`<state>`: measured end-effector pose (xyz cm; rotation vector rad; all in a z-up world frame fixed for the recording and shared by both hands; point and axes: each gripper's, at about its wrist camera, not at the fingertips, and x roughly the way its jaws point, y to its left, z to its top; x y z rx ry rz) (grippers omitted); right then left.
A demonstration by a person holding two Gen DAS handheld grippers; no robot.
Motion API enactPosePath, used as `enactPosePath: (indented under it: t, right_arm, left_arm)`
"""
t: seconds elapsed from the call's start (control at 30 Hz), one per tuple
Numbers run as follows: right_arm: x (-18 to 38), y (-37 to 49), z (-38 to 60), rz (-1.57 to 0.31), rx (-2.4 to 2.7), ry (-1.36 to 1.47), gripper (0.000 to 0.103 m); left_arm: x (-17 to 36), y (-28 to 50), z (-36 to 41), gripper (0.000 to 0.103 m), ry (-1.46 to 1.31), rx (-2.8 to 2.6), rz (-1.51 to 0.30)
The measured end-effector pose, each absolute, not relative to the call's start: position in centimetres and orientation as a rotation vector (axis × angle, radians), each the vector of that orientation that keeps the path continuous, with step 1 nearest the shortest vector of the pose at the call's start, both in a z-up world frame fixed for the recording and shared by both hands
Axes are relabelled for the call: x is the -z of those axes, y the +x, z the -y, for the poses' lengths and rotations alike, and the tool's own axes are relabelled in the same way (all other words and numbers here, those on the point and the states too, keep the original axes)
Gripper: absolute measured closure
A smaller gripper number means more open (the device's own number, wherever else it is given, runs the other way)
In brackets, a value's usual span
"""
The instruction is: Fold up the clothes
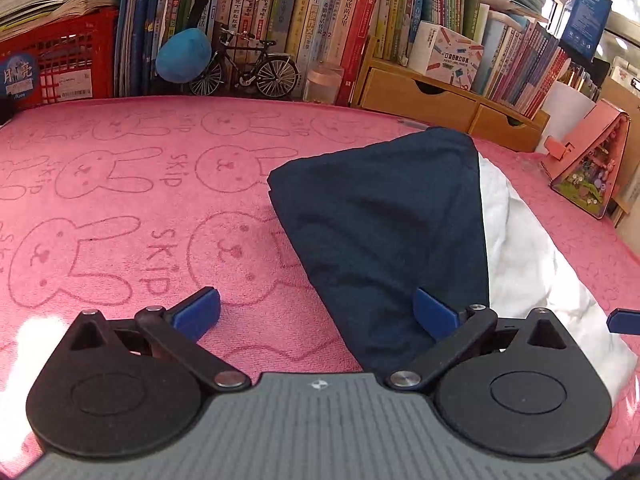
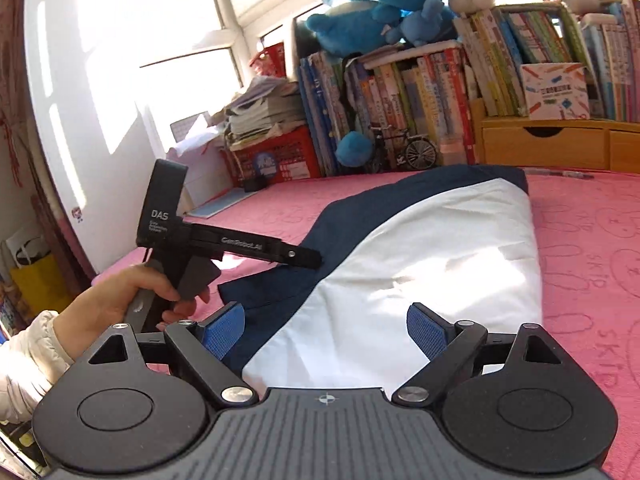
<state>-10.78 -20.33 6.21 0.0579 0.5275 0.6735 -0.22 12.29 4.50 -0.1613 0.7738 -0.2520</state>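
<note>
A folded navy-and-white garment (image 1: 384, 216) lies on the pink rabbit-print towel (image 1: 120, 200) that covers the table. My left gripper (image 1: 316, 314) is open and low over the towel. Its right pad is over the navy edge and its left pad is over bare towel. In the right wrist view the garment (image 2: 432, 248) shows a white panel beside a navy band. My right gripper (image 2: 326, 336) is open above the garment's near end, with cloth below the gap and not pinched. A hand holds the left gripper (image 2: 316, 259) at the navy edge.
Rows of books (image 1: 304, 20), a model bicycle (image 1: 244, 64), a red crate (image 1: 56, 64) and wooden drawers (image 1: 420, 92) line the back edge. A pink box (image 1: 588, 164) stands at the right. Plush toys (image 2: 380, 0) sit on the books, and a window (image 2: 132, 40) is at the left.
</note>
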Motion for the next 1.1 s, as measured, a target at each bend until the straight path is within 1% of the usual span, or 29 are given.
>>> enactPosePath:
  t: [0.03, 0.07, 0.2, 0.3, 0.33, 0.43, 0.5, 0.53, 0.57, 0.63, 0.73, 0.87, 1.03, 1.1]
  right_arm:
    - [-6.4, -11.8, 20.6, -0.499, -0.634, -0.02, 0.012]
    - [-6.3, -13.2, 19.8, -0.457, -0.613, -0.155, 0.011]
    - [-4.2, -16.9, 13.9, -0.35, -0.638, -0.545, 0.011]
    - [-1.8, -17.4, 9.2, -0.288, -0.672, -0.797, 0.011]
    - [-1.5, -17.4, 8.1, -0.262, -0.679, -0.845, 0.012]
    - [-1.0, -17.2, 5.6, -0.18, -0.693, -0.955, 0.012]
    - [-0.8, -16.6, 4.7, -0.14, -0.698, -1.007, 0.015]
    - [-0.8, -16.3, 4.5, -0.144, -0.687, -1.007, 0.024]
    - [-0.8, -15.9, 4.3, -0.153, -0.673, -1.002, 0.053]
    - [-1.0, -15.6, 4.3, -0.152, -0.642, -0.977, 0.076]
    - [-1.7, -15.9, 5.3, -0.109, -0.59, -0.904, 0.082]
    - [-3.3, -15.9, 6.8, -0.09, -0.536, -0.803, 0.086]
    - [-5.1, -15.2, 8.5, -0.106, -0.49, -0.699, 0.087]
    - [-5.3, -15.0, 8.8, -0.119, -0.491, -0.68, 0.087]
  left_arm:
    - [-4.7, -0.6, -12.6, 0.0, -0.185, 0.268, -0.79]
    - [-4.9, -1.0, -13.0, 0.0, -0.224, 0.298, -0.806]
    - [-5.7, -2.4, -14.3, 0.0, -0.366, 0.401, -0.857]
    - [-6.1, -3.5, -14.8, 0.0, -0.427, 0.436, -0.883]
    - [-6.2, -3.9, -14.9, 0.0, -0.428, 0.438, -0.888]
    - [-6.5, -5.1, -15.0, 0.0, -0.422, 0.44, -0.897]
    - [-6.4, -5.6, -15.4, 0.0, -0.471, 0.477, -0.909]
    - [-6.2, -5.8, -15.6, 0.0, -0.502, 0.495, -0.916]
    - [-6.0, -6.0, -15.8, 0.0, -0.534, 0.512, -0.923]
    - [-5.5, -6.2, -16.0, 0.0, -0.587, 0.542, -0.938]
    - [-4.7, -5.9, -15.9, 0.0, -0.654, 0.588, -0.958]
    - [-3.4, -4.1, -15.4, 0.0, -0.825, 0.67, -0.969]
    - [-1.8, -0.5, -13.9, 0.0, -1.03, 0.724, -0.974]
    - [-1.5, 0.7, -13.3, 0.0, -1.066, 0.708, -0.978]
